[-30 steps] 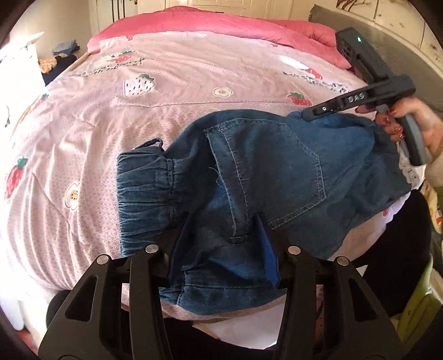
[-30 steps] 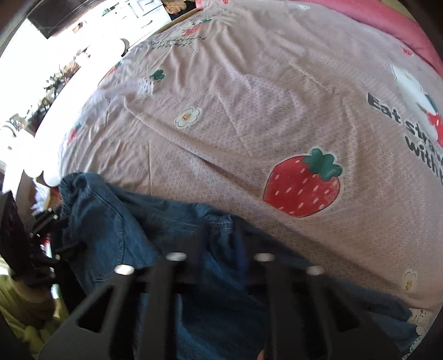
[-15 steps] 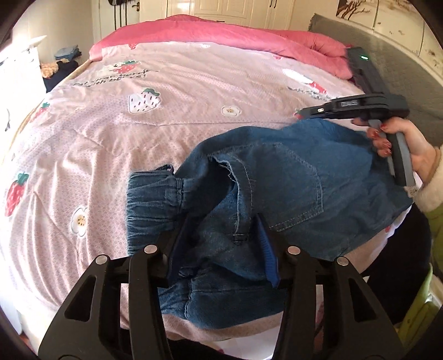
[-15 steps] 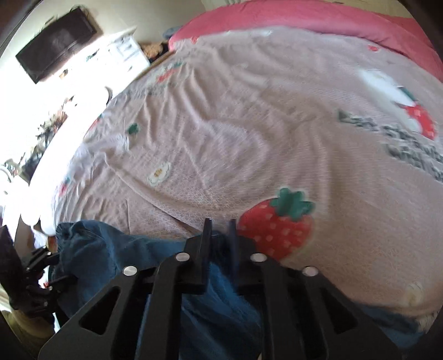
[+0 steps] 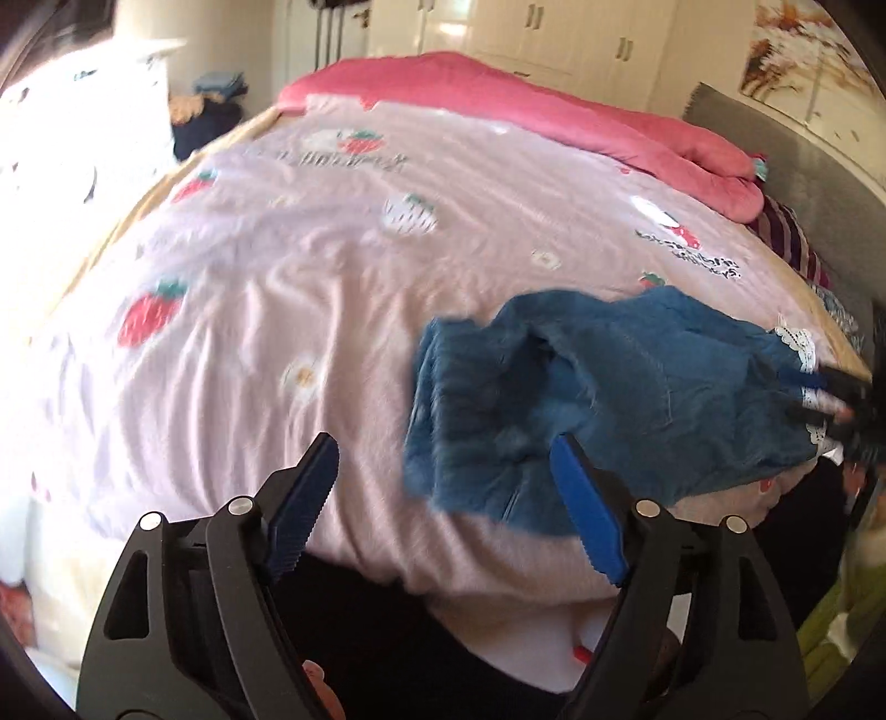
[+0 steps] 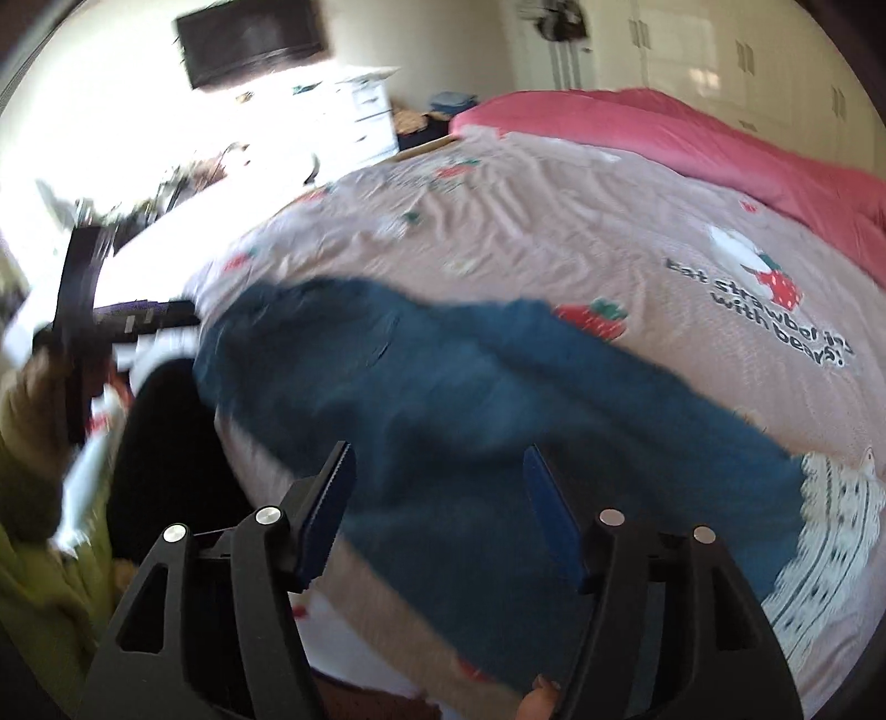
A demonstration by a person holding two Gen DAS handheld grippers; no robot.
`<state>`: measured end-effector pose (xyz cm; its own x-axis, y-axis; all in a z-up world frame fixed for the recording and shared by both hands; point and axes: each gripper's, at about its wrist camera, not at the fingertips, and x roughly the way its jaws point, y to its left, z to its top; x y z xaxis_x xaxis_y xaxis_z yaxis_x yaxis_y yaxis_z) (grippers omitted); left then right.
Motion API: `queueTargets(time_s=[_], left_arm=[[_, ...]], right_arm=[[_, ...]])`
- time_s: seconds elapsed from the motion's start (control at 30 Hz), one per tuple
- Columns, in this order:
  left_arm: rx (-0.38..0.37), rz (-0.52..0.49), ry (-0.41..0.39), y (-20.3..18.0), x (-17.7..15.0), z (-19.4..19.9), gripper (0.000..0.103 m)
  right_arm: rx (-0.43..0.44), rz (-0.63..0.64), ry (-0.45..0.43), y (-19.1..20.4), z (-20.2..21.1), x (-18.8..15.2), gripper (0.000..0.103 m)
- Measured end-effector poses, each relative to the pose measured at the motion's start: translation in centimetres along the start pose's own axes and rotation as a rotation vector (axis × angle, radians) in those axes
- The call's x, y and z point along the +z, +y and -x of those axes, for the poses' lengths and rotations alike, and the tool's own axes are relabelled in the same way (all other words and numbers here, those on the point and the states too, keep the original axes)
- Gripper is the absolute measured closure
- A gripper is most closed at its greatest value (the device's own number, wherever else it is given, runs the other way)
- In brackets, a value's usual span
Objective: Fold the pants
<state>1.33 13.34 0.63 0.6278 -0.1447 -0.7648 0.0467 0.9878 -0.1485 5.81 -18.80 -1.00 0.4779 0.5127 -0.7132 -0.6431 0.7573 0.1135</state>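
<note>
Left gripper [image 5: 443, 482]: nearest in the left wrist view, jaws spread wide, holding nothing; right blue pad just over the near edge of the denim, left pad over bare bedspread.
Right gripper [image 6: 437, 498]: nearest in the right wrist view, jaws wide apart, empty; both pads above the blue cloth, contact not discernible through the blur.
Pants [image 5: 609, 399]: blue denim, lying bunched on the near right part of the bed in the left wrist view, gathered elastic end toward the left, white lace trim at the far right end; in the right wrist view [image 6: 470, 399] spread as a long band from near right to far left, close to the bed's near edge.
Bedspread [image 5: 277, 288]: pale pink, strawberry and flower prints, wrinkled, carrying the pants.
Printed lettering [image 6: 758, 310]: on the bedspread, right of the pants, beside a strawberry.
Pink quilt [image 5: 498, 105]: heaped along the far edge of the bed.
Striped cloth [image 5: 786, 238]: at the far right edge of the bed, just beyond the quilt's end.
Containers: cupboards [image 5: 554, 33] beyond the bed, doors closed, contents hidden; white drawer unit [image 6: 371, 111] far left, drawers closed.
Dark screen [image 6: 249, 39]: on the far wall, above the drawer unit.
</note>
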Motion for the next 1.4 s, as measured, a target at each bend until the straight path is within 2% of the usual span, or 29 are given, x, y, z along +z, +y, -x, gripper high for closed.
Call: queueTargets(time_s=[0.13,0.3,0.47,0.57,0.6,0.63,0.7,0.73,0.8,0.87,1.0,1.1,1.27,1.37,1.4], left_arm=[[-0.083,0.102,0.063,1.3,-1.6,-0.6,0.031],[-0.169,0.165,0.108,1.2,-2.1,-1.9,0.032],[-0.255,0.244,0.157,1.2,-1.5,-4.1,0.050],[-0.262,0.263,0.163,1.1,-0.9,-5.0,0.066],[-0.260,0.261,0.161,1.0,-0.7,-5.1,0.082],[-0.271,0.263,0.159,1.0,-0.4,-5.2,0.087],[-0.282,0.259,0.148,0.8,0.4,-5.1,0.091],[-0.279,0.246,0.134,0.6,0.9,-4.7,0.093],[-0.276,0.222,0.097,0.4,2.0,-3.9,0.093],[-0.265,0.208,0.073,0.5,2.7,-3.3,0.093],[-0.252,0.219,0.115,1.6,1.5,-4.4,0.093],[-0.257,0.251,0.136,2.7,0.2,-5.0,0.093],[-0.278,0.271,0.128,3.4,-0.1,-4.9,0.091],[-0.239,0.231,0.117,2.8,0.0,-4.2,0.085],[-0.217,0.218,0.104,2.7,0.1,-3.6,0.079]], right_arm=[[-0.026,0.085,0.021,2.6,-0.7,-1.9,0.041],[-0.048,0.134,0.035,3.8,-1.5,-2.7,0.040],[-0.081,0.171,0.051,4.0,-2.5,-2.8,0.040],[-0.103,0.218,0.058,4.6,-3.0,-2.9,0.042],[-0.108,0.229,0.068,4.7,-3.3,-2.9,0.053],[-0.110,0.239,0.086,4.7,-3.6,-3.0,0.076],[-0.131,0.255,0.121,4.7,-4.3,-3.2,0.096],[-0.128,0.244,0.126,4.6,-4.3,-3.2,0.098],[-0.095,0.212,0.106,4.3,-3.8,-3.0,0.098],[-0.097,0.240,0.099,4.7,-3.6,-3.0,0.098],[-0.096,0.260,0.150,5.2,-5.0,-3.8,0.098],[-0.084,0.246,0.155,5.3,-5.3,-4.2,0.098],[-0.036,0.215,0.158,4.9,-5.0,-4.4,0.094],[0.015,0.135,0.143,4.1,-3.9,-4.2,0.092],[0.049,0.090,0.128,3.6,-3.2,-4.0,0.088]])
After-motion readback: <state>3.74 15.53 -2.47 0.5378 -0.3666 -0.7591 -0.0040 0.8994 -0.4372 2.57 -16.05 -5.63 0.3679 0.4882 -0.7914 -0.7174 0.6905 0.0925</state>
